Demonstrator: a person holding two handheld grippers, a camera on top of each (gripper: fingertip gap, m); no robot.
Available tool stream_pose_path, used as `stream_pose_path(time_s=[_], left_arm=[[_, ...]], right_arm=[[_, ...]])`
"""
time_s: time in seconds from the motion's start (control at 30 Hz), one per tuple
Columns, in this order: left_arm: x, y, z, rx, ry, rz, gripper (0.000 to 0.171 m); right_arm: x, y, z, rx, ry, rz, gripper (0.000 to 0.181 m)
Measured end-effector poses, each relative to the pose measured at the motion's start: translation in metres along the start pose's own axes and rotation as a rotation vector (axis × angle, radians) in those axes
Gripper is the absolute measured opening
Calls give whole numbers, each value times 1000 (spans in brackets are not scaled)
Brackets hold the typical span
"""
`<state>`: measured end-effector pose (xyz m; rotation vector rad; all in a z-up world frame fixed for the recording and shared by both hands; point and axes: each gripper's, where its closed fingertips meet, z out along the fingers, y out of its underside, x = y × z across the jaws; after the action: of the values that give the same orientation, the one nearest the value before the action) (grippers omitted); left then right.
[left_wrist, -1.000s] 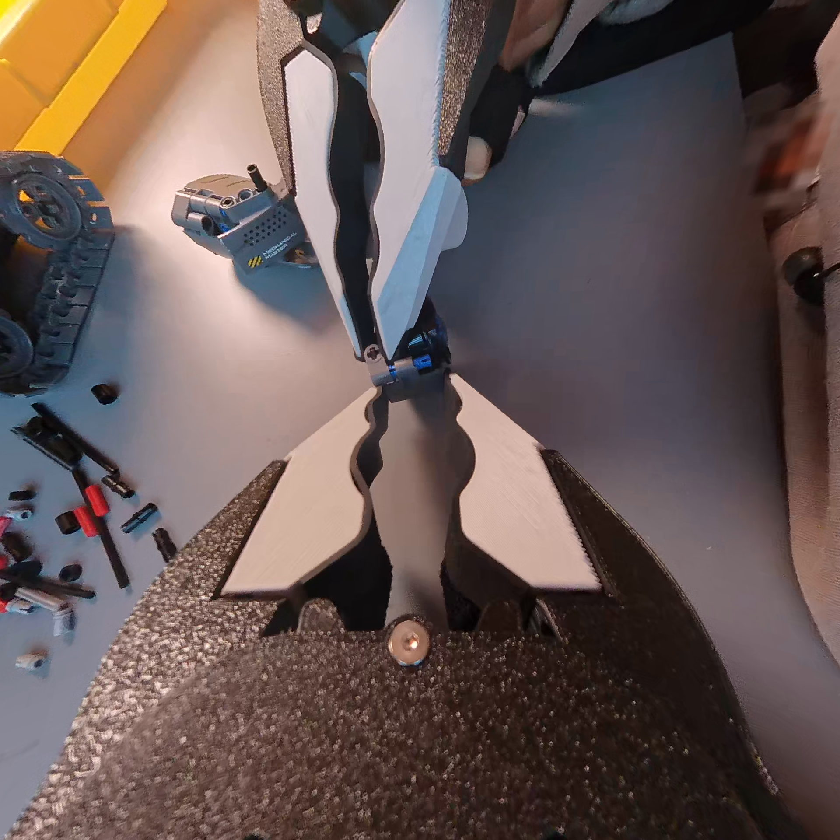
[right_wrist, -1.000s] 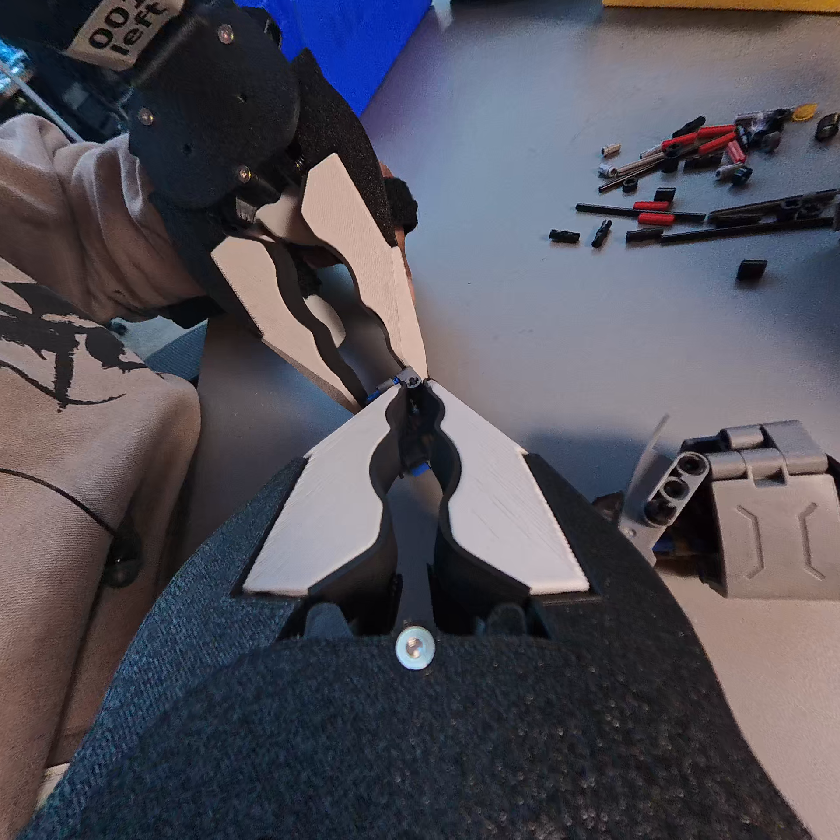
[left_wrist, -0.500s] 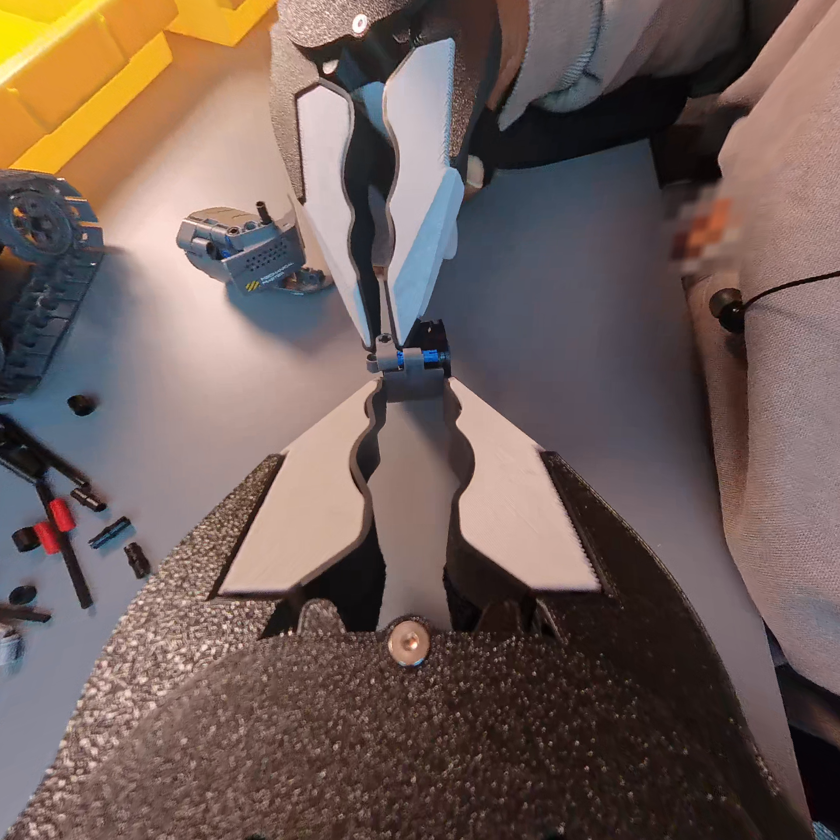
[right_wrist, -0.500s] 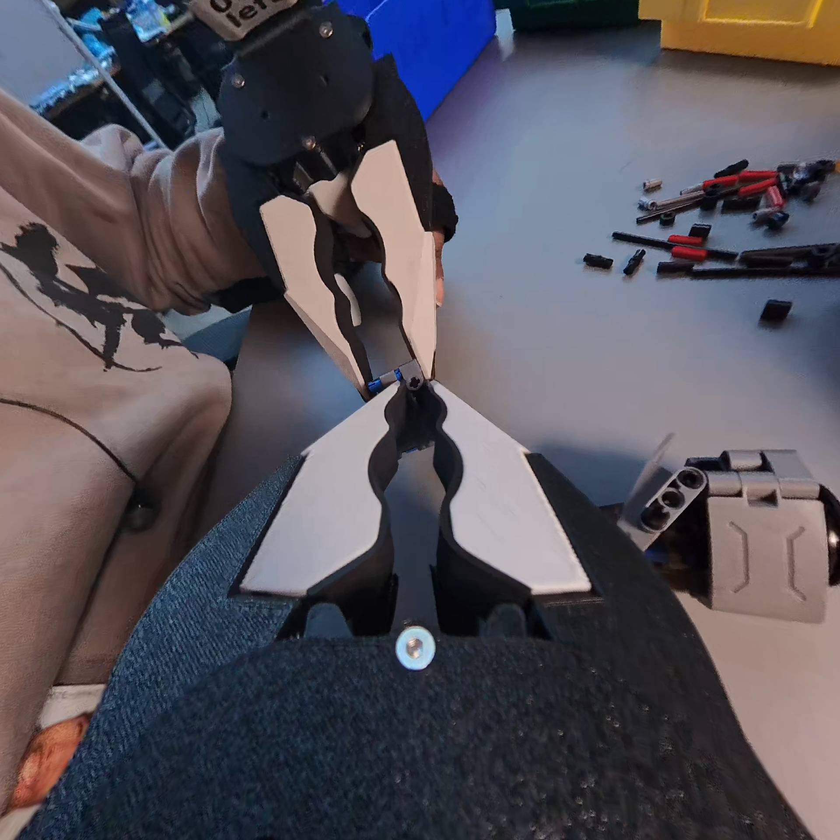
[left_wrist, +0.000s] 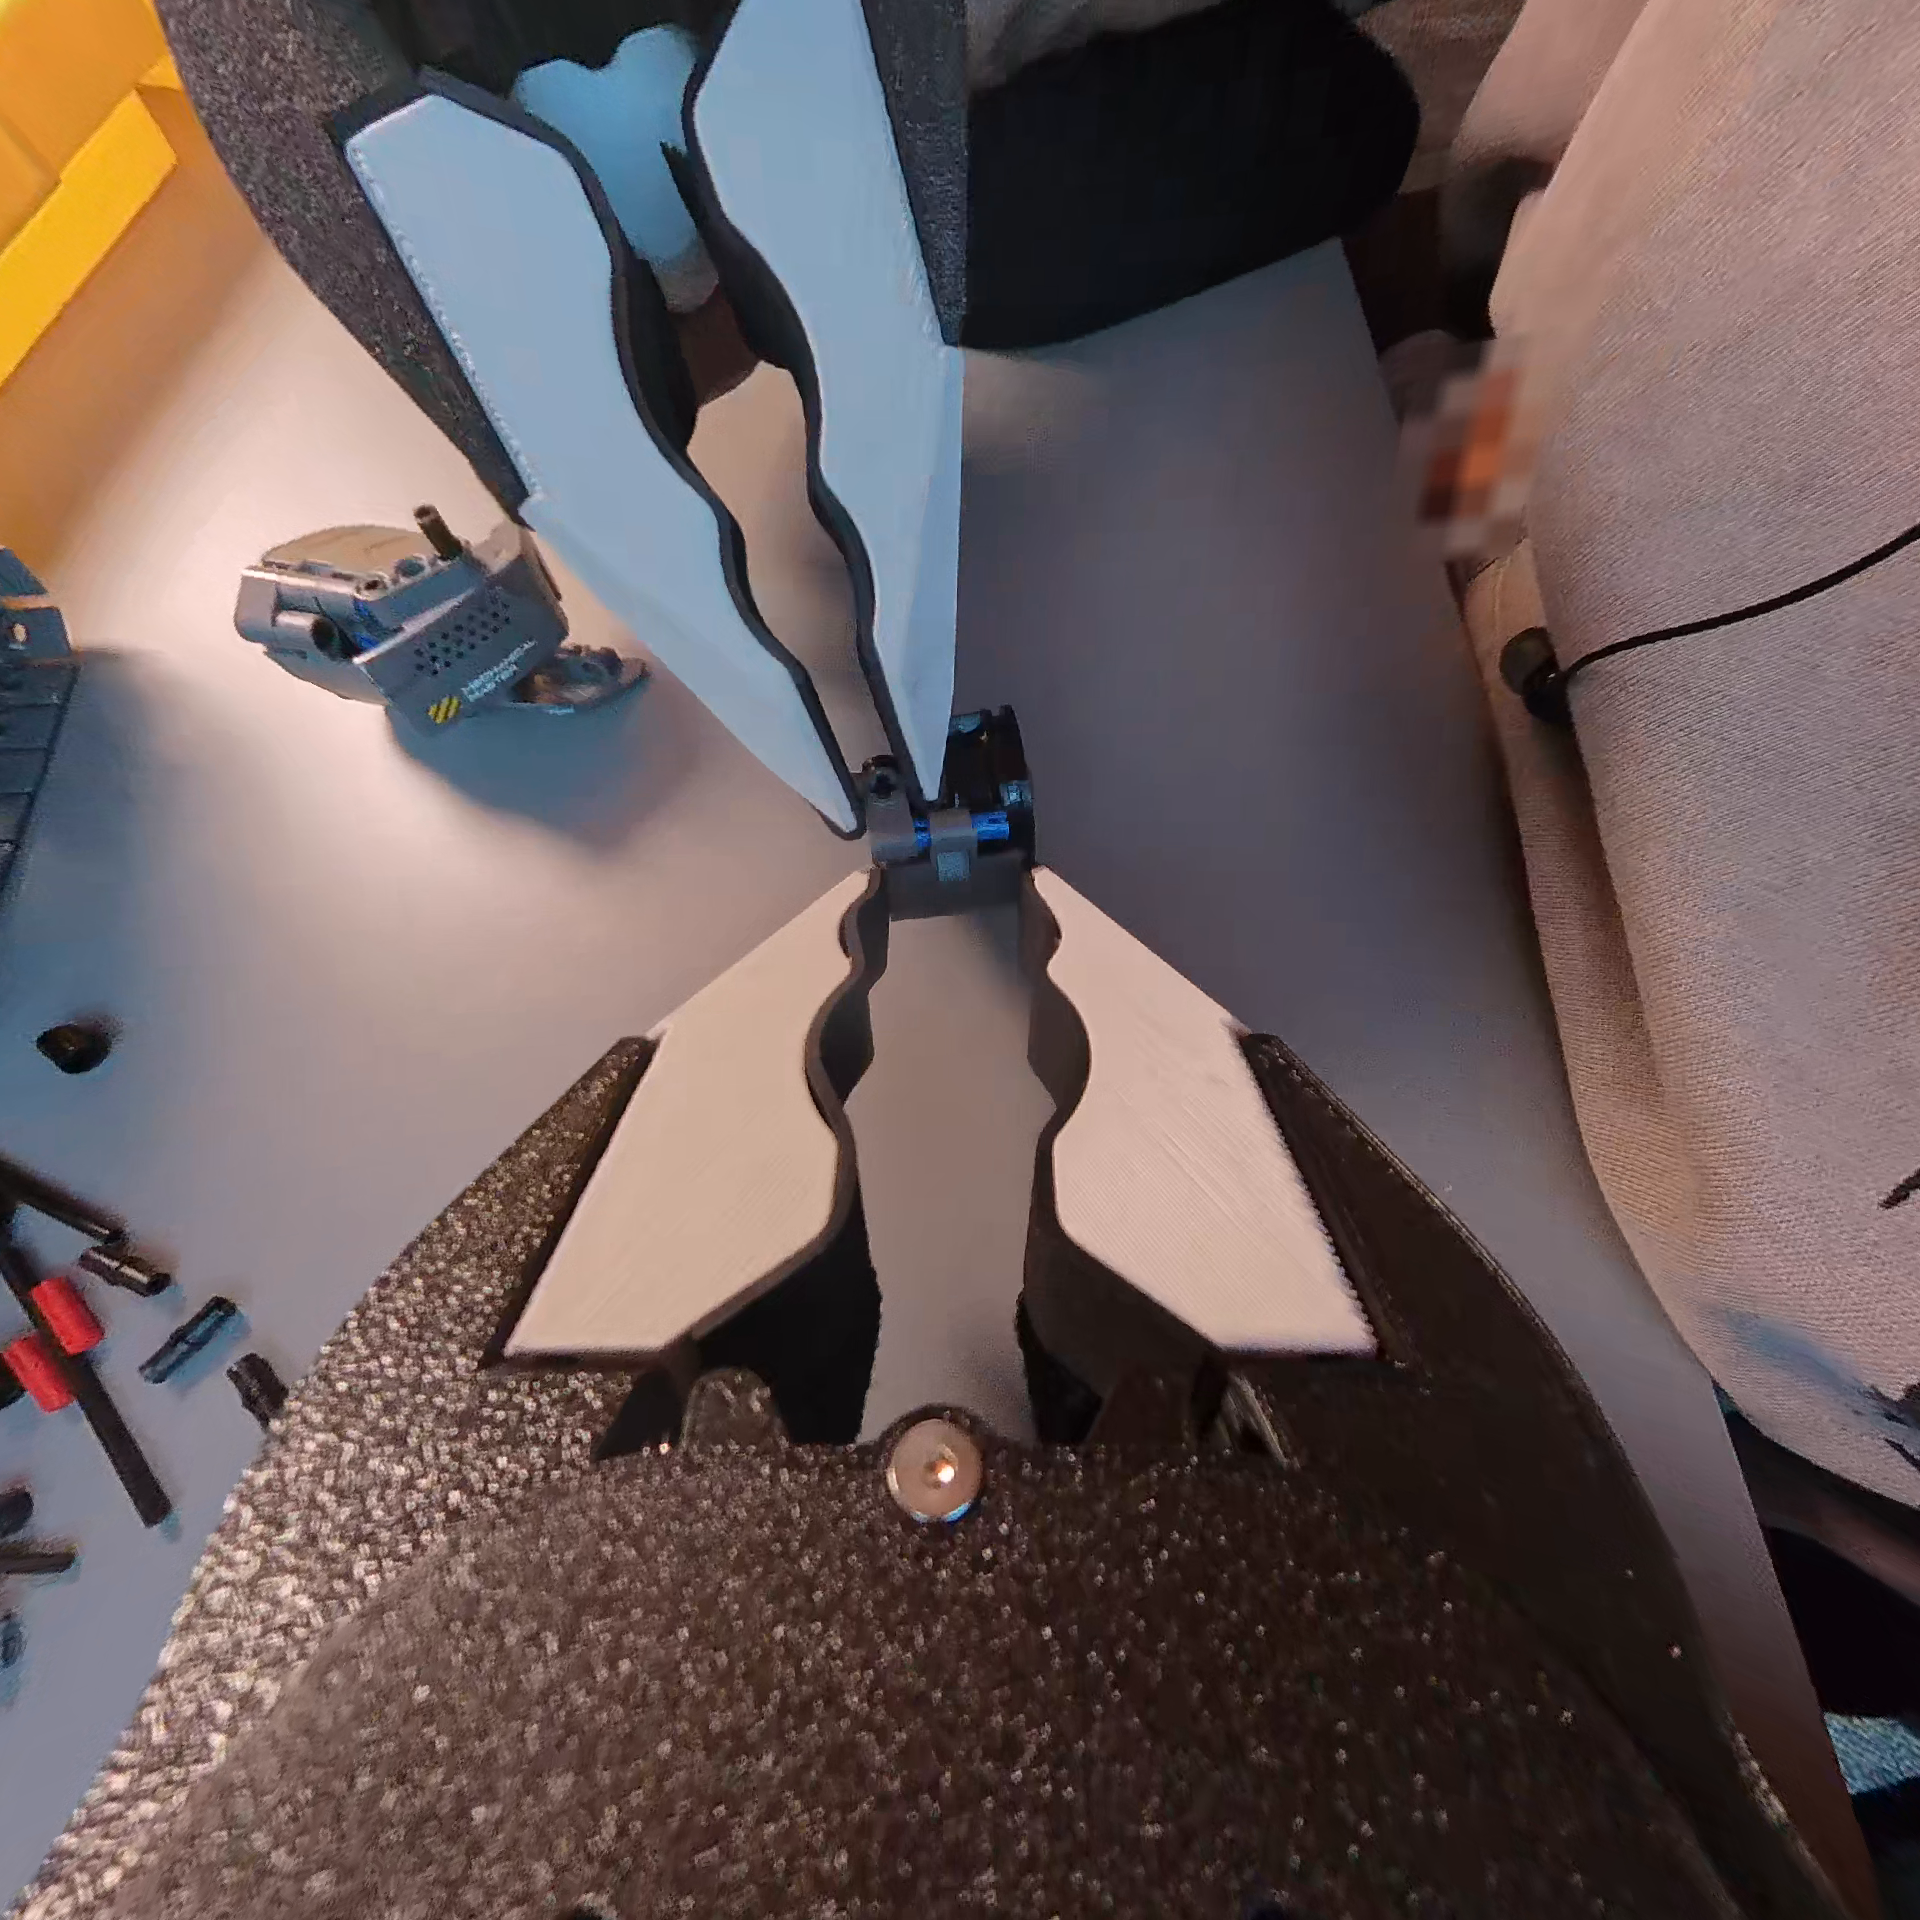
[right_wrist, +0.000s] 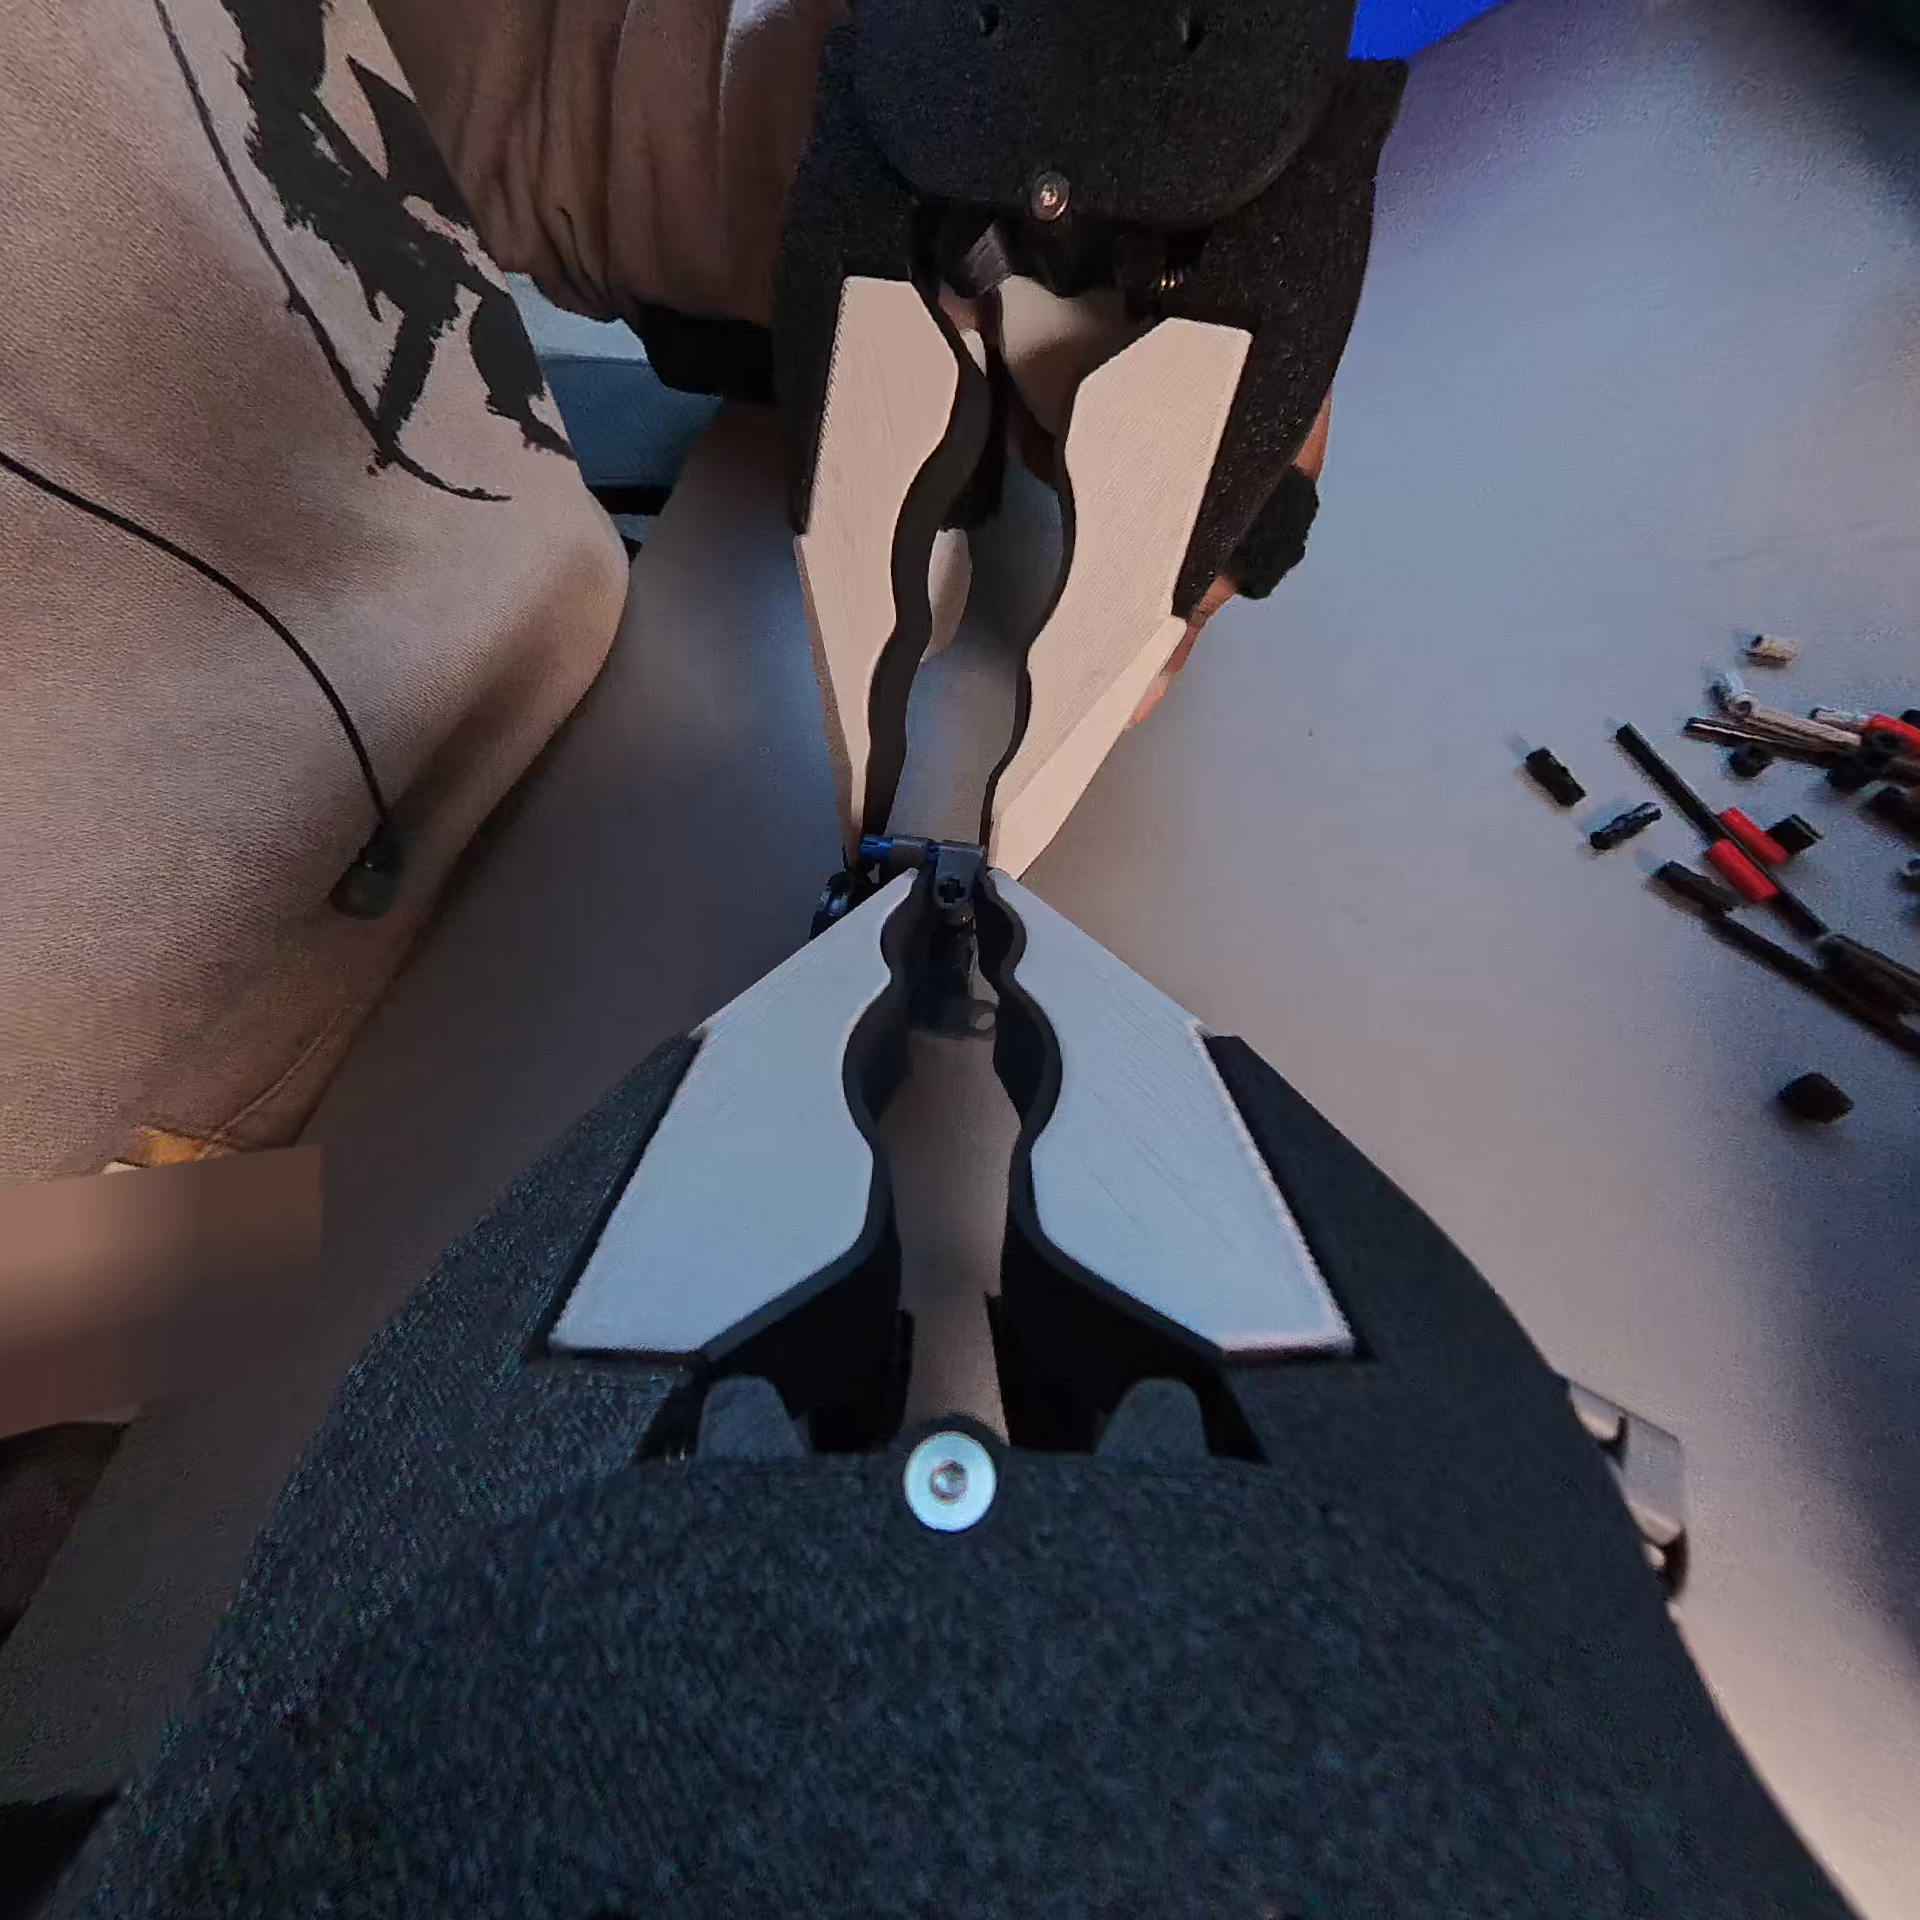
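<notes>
A small grey brick assembly with a blue pin (left_wrist: 940, 852) is held above the grey table (left_wrist: 312, 935) between both grippers, which meet tip to tip. My left gripper (left_wrist: 953, 883) is shut on the assembly's grey block. My right gripper (left_wrist: 894, 810) comes down from the top of the left wrist view. It pinches a small grey connector (left_wrist: 883, 790) at the assembly's left end. In the right wrist view my right gripper (right_wrist: 951, 883) is shut on that connector (right_wrist: 954, 868), and the left gripper (right_wrist: 930, 836) faces it from above. The blue pin (right_wrist: 878, 844) shows at the left.
A grey brick module (left_wrist: 416, 634) lies on the table to the left. Loose black and red pins and axles (left_wrist: 62, 1340) (right_wrist: 1745, 852) are scattered nearby. A yellow bin (left_wrist: 62, 187) stands at the far left. A person's beige sweatshirt (left_wrist: 1714, 727) (right_wrist: 208, 623) is close by. My two grippers' fingertips are within a few centimetres of each other. The grey brick module (left_wrist: 416, 634) sits 10 centimetres or so from the ends of my right fingers.
Both grippers stay tip to tip on the assembly. The right gripper has swung round to face the left one head-on and looms larger. The grey module has slid toward the right view's edge.
</notes>
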<state>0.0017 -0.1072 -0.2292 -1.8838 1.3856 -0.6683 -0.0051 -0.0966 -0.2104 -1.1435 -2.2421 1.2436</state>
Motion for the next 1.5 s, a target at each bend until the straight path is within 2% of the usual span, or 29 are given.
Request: stream_pose_path(time_s=[0.07,0.1,0.23,0.33,0.47,0.67,0.77,0.8,0.83,0.87,0.9,0.93,1.0,1.07,1.13,1.23,1.37,1.5], left_arm=[[0,-7,-5,44,-5,9,23],[0,-11,-7,71,-6,15,24],[-4,-26,-20,185,-30,-23,24],[-8,-31,-28,236,-32,-64,24],[-11,-31,-31,222,-54,-68,23],[-8,-19,-20,129,-53,-53,23],[-9,-16,-19,122,-59,-63,23],[-10,-16,-19,123,-63,-63,22],[17,-30,-21,203,84,-14,0],[50,-49,-19,276,242,-12,0],[54,-34,1,121,179,93,1],[37,-16,11,-2,60,168,2],[8,-13,-8,31,-8,39,1],[-6,-13,-22,69,-77,39,1],[-13,-10,-19,68,-116,43,1],[-10,-10,-11,55,-108,72,1],[-18,-6,-12,53,-149,46,1],[-21,-2,-7,32,-178,26,1]], right_arm=[[-4,-7,-6,14,-71,25,16],[-1,-10,-9,21,-68,32,8],[2,-22,-20,148,-43,71,6],[9,-24,-23,232,28,148,6],[12,-22,-22,321,103,292,6],[12,-3,-12,289,175,360,6],[15,2,-8,263,208,381,5],[19,5,-7,244,237,385,0],[45,11,-19,254,404,412,0],[60,9,-34,306,445,448,0],[60,3,-41,315,424,425,0],[56,-1,-43,271,469,320,0],[44,-12,-45,281,447,288,0],[44,-13,-55,337,417,351,0],[36,-16,-53,372,338,364,1],[25,-12,-36,274,313,275,21],[14,-2,-17,109,323,116,24],[21,12,-2,-42,450,22,24]])
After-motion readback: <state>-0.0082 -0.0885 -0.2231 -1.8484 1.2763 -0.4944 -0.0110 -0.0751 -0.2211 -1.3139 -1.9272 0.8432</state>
